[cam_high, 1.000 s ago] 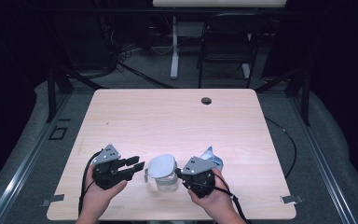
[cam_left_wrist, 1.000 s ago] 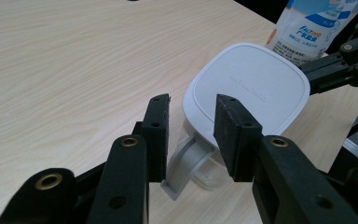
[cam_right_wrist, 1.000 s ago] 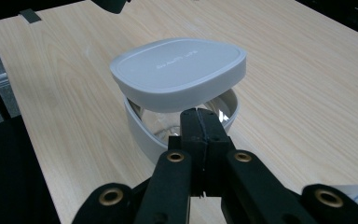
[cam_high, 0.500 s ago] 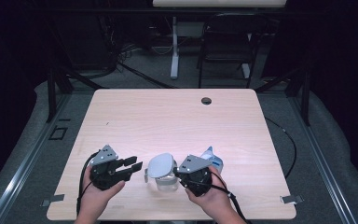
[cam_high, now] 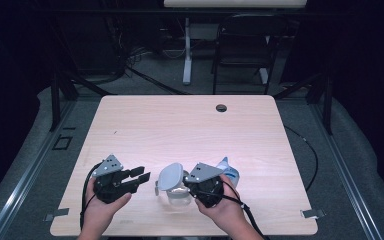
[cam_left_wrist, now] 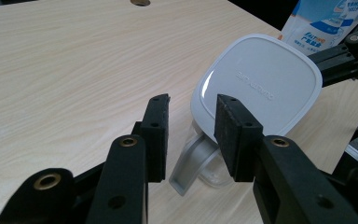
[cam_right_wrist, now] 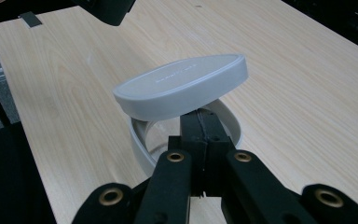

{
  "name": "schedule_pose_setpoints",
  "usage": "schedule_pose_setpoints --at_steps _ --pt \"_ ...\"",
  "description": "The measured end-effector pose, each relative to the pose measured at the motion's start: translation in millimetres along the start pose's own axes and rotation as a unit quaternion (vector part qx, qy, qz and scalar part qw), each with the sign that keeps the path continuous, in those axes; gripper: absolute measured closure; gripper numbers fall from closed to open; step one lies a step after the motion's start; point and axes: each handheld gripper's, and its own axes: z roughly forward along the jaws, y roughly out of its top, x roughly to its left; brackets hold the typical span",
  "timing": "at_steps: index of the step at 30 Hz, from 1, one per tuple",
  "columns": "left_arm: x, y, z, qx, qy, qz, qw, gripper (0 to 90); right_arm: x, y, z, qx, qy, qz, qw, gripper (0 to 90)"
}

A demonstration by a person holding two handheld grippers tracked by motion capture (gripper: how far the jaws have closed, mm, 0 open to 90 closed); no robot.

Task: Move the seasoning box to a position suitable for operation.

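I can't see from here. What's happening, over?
Left gripper open beside jug handle. Right gripper shut on raised lid. Milk carton behind, not in the way.

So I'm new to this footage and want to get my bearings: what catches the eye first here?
The white lid stands out, tilted up off a clear jug near the front edge of the wooden table. The right gripper is shut on the lid's near edge, holding it up. The left gripper is open beside the jug's grey handle, and a blue and white carton stands behind.
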Motion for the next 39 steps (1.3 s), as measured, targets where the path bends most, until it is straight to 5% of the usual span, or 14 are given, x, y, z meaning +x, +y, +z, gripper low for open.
schedule_pose_setpoints --at_steps 39 --pt "8.3 -4.0 -1.7 -0.001 0.012 -0.012 0.9999 65.4 10.7 23.7 6.3 -0.023 0.015 -0.021 0.9994 90.0"
